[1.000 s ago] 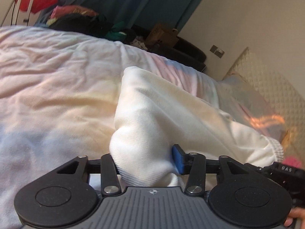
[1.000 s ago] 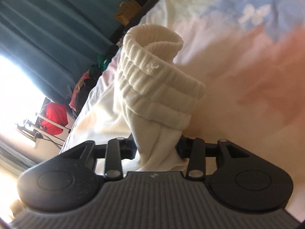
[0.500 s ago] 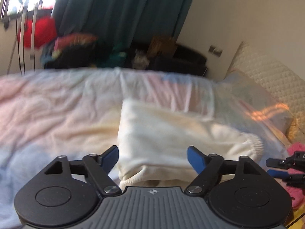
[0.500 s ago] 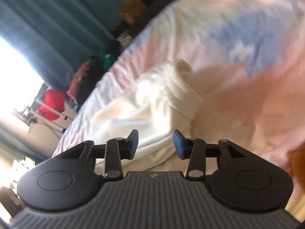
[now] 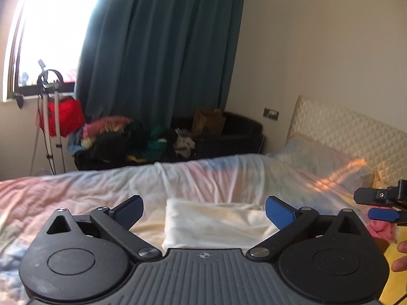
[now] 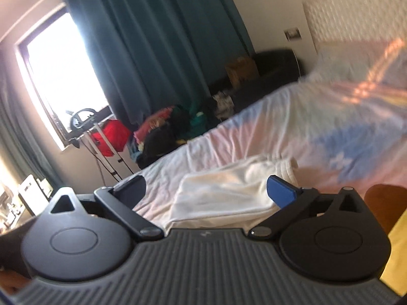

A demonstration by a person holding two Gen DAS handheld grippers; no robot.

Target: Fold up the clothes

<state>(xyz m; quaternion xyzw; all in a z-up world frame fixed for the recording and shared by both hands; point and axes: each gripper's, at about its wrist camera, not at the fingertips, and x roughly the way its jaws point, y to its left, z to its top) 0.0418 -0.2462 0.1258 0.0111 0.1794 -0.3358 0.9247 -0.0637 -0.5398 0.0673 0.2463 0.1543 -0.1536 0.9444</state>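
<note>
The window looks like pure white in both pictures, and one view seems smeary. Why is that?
Left wrist view: the window is blown out by daylight, the teal curtain dark beside it, straight edges bowed by the fisheye. Right wrist view: same glare at the window, and the bedsheet and headboard are smeared, likely motion blur.

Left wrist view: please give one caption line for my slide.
Open left gripper above a folded cream garment lying on the pastel bedsheet.

The white garment (image 5: pixel 213 221) was released by the left gripper (image 5: pixel 203 209) and the right gripper (image 6: pixel 206 190), whose jaws were spread wide. Both were drawn back and raised, and the garment was left folded ahead on the bed (image 5: pixel 76 193).
</note>
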